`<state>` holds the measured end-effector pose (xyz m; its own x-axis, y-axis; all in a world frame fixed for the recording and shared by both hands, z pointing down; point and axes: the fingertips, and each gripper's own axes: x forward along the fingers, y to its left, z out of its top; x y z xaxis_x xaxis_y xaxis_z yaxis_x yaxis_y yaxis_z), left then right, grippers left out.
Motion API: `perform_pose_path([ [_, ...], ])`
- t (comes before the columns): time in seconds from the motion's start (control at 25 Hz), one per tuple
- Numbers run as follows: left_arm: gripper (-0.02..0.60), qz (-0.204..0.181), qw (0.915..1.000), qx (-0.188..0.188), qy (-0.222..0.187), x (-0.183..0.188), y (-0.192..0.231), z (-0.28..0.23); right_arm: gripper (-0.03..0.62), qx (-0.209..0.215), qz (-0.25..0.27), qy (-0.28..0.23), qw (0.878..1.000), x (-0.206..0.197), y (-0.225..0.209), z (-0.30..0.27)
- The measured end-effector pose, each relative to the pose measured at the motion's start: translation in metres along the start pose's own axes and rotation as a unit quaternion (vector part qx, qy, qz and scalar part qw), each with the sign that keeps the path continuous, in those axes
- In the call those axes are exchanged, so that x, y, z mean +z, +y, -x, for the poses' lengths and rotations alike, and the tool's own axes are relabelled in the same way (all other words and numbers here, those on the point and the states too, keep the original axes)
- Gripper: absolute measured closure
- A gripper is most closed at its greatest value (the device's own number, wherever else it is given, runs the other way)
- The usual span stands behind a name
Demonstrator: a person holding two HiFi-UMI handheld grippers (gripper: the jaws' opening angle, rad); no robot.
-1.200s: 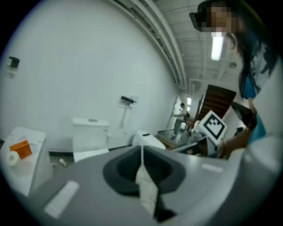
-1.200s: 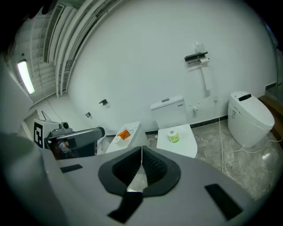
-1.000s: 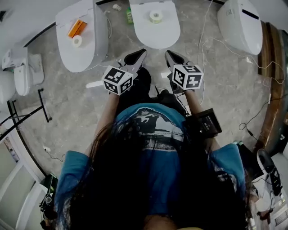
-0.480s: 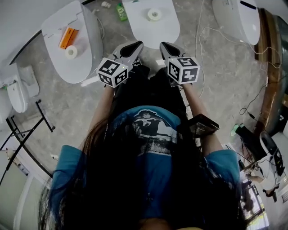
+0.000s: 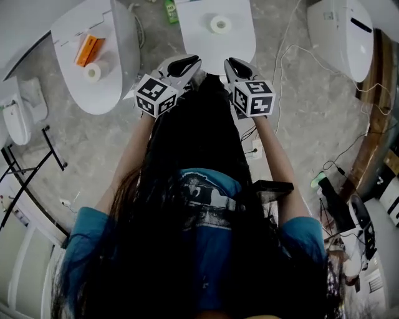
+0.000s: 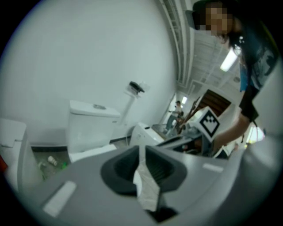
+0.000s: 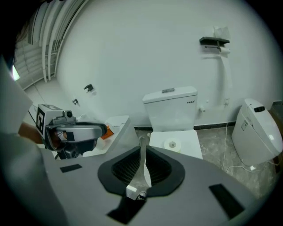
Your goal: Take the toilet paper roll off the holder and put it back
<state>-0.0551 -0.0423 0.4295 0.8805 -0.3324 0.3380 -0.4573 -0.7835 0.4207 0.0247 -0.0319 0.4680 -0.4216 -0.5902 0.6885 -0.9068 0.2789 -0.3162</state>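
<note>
A toilet paper roll [image 5: 219, 24] lies flat on the closed lid of the middle toilet [image 5: 240, 43]; in the right gripper view the same roll [image 7: 172, 144] shows just beyond my jaws. High on the white wall hangs a black holder [image 7: 214, 42] with something white on it, also seen in the left gripper view as the holder [image 6: 136, 87]. My left gripper [image 5: 186, 63] and right gripper [image 5: 234, 64] are held side by side just short of that toilet's front edge. Both are shut with nothing between the jaws. Seen from the grippers' own cameras, the left gripper [image 6: 140, 152] and right gripper [image 7: 141, 148] point at the toilet.
A second toilet [image 5: 118, 56] at the left carries another roll [image 5: 92, 71] and an orange box [image 5: 86, 50]. A third toilet [image 5: 340, 34] stands at the right. A green bottle [image 5: 170, 11] and white cables [image 5: 283, 50] lie on the grey floor.
Both grippers have moved forward together toward the middle toilet, which now lies closer to their tips. The jaws have stayed shut.
</note>
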Motion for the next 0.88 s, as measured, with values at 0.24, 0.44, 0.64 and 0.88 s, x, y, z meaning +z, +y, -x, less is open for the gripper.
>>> perform_pose_path([
  [0.24, 0.537, 0.017, 0.9993, 0.031, 0.005, -0.008, 0.049, -0.036, 0.487, 0.063, 0.1, 0.08, 0.99, -0.014, -0.036, -0.068],
  [0.44, 0.535, 0.026, 0.9986, 0.041, 0.02, -0.026, 0.083, -0.07, 0.344, 0.057, 0.148, 0.115, 0.981, -0.022, -0.085, -0.134],
  [0.64, 0.535, 0.035, 0.9978, 0.053, 0.02, -0.038, 0.115, -0.104, 0.201, 0.032, 0.216, 0.141, 0.966, -0.033, -0.124, -0.201],
  [0.88, 0.535, 0.039, 0.9975, 0.056, 0.02, -0.052, 0.134, -0.128, 0.128, -0.008, 0.316, 0.194, 0.929, -0.058, -0.154, -0.264],
])
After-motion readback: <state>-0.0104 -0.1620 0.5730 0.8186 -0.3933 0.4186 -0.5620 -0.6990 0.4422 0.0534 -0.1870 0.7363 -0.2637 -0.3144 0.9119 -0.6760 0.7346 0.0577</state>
